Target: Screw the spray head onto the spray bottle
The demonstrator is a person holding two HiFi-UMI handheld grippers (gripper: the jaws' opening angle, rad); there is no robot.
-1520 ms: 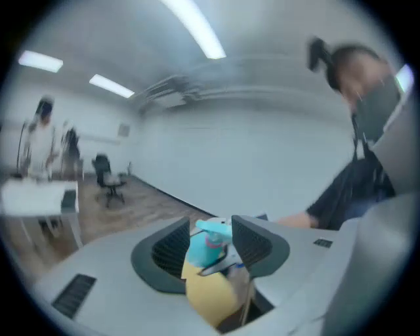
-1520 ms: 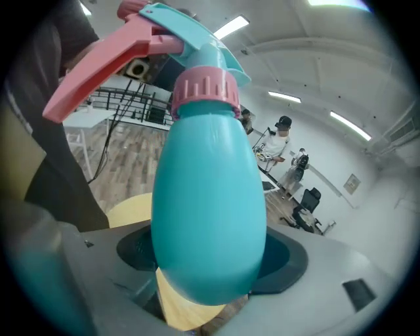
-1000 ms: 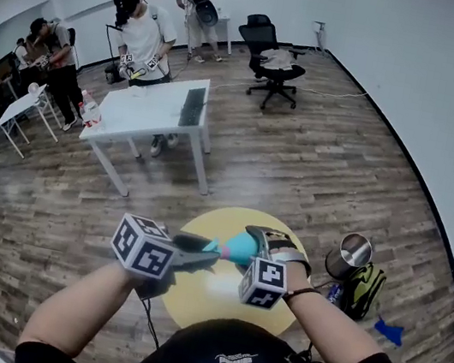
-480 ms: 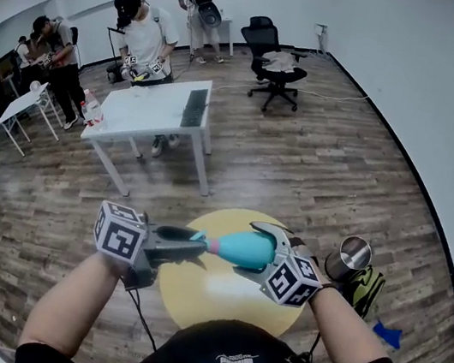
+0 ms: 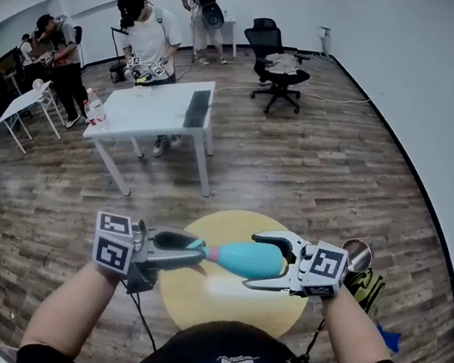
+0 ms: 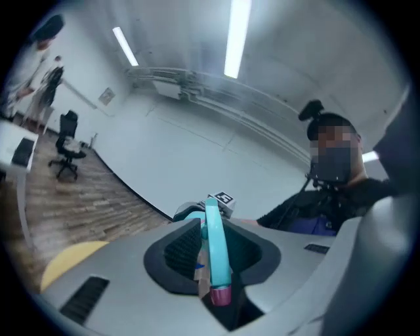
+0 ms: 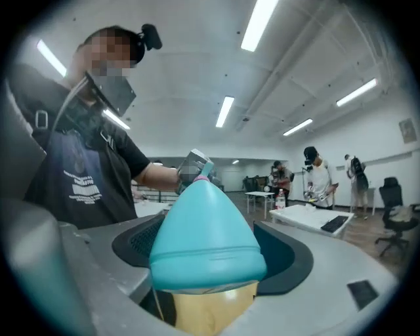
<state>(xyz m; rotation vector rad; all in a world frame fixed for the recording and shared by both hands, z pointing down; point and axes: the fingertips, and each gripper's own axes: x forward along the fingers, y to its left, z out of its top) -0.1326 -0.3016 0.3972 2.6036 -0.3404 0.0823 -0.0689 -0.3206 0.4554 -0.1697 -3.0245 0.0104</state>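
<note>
A teal spray bottle lies level in the air above the yellow round table. My right gripper has its jaws wide around the bottle's fat body, one above and one below it. These jaws have just been closing, and the pads press on the bottle. The teal spray head with its pink nozzle sits at the bottle's neck, at the left in the head view. My left gripper is shut on the spray head. The two grippers face each other.
A steel cup and a green bag stand on the wooden floor right of the yellow table. Farther off are a white table, an office chair and several people at work.
Both grippers have risen with the bottle, which now lies level. My right gripper has rolled and swung out to the right. My left gripper has drawn back to the left.
</note>
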